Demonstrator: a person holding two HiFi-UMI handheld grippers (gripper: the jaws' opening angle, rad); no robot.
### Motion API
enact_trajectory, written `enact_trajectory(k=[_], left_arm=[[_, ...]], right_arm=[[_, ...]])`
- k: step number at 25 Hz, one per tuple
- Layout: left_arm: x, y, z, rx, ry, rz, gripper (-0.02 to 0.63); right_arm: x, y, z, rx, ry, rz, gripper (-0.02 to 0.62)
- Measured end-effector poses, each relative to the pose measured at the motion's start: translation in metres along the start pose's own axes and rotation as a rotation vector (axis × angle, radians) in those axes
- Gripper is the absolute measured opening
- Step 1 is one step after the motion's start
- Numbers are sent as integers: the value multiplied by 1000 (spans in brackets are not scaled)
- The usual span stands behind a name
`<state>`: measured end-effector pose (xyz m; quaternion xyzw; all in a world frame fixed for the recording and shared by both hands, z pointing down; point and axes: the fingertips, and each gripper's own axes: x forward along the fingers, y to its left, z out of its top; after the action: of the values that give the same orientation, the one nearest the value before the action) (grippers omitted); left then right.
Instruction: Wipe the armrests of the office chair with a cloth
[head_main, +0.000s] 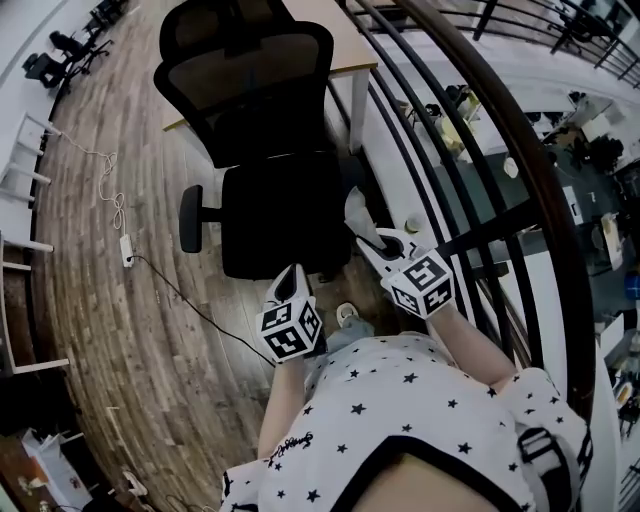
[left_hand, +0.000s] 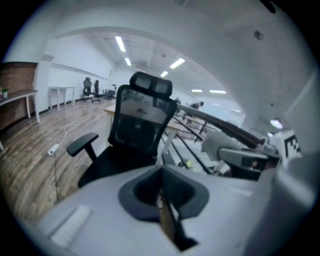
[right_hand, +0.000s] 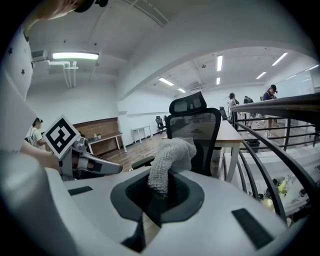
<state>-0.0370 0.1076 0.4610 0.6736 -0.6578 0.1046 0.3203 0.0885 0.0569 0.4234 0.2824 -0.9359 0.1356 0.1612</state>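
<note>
Right gripper (right_hand: 157, 199) pinches a grey knitted cloth (right_hand: 170, 154); left gripper (left_hand: 163, 201) is closed, empty. Wiping looks not yet begun: the cloth must travel forward onto an armrest (head_main: 191, 219) of the office chair (head_main: 268, 120) ahead.

Cloth (right_hand: 170, 157): grey knit, coarse and nubbly (loops visible).
Office chair (head_main: 270, 200): backrest (head_main: 255, 85) black open mesh; armrest (head_main: 191, 218) matt black plastic; seat (head_main: 280, 225) dark matt fabric.
Floor (head_main: 110, 330): wood planks, low sheen.
Railing (head_main: 522, 140): dark, smooth, glossy.
</note>
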Motion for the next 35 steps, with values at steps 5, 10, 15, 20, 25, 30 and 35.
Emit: enact_trajectory(k=[5, 10, 15, 20, 25, 30, 35], left_arm=[[20, 10, 15, 12, 10, -25, 3], [32, 19, 23, 19, 25, -35, 3], [39, 20, 22, 7, 39, -40, 3], [48, 14, 19, 18, 61, -44, 3], [62, 11, 19, -2, 76, -29, 3], [80, 9, 21, -12, 96, -12, 3], [99, 13, 27, -13, 117, 5, 3]], right_arm=[[19, -14, 9, 3, 2, -35, 28], [28, -27, 16, 8, 3, -70, 28], [26, -43, 6, 21, 37, -108, 28], [28, -65, -6, 28, 77, -137, 28], [46, -90, -8, 26, 100, -135, 28], [68, -116, -13, -13, 141, -117, 28], [94, -145, -20, -26, 170, -117, 28]])
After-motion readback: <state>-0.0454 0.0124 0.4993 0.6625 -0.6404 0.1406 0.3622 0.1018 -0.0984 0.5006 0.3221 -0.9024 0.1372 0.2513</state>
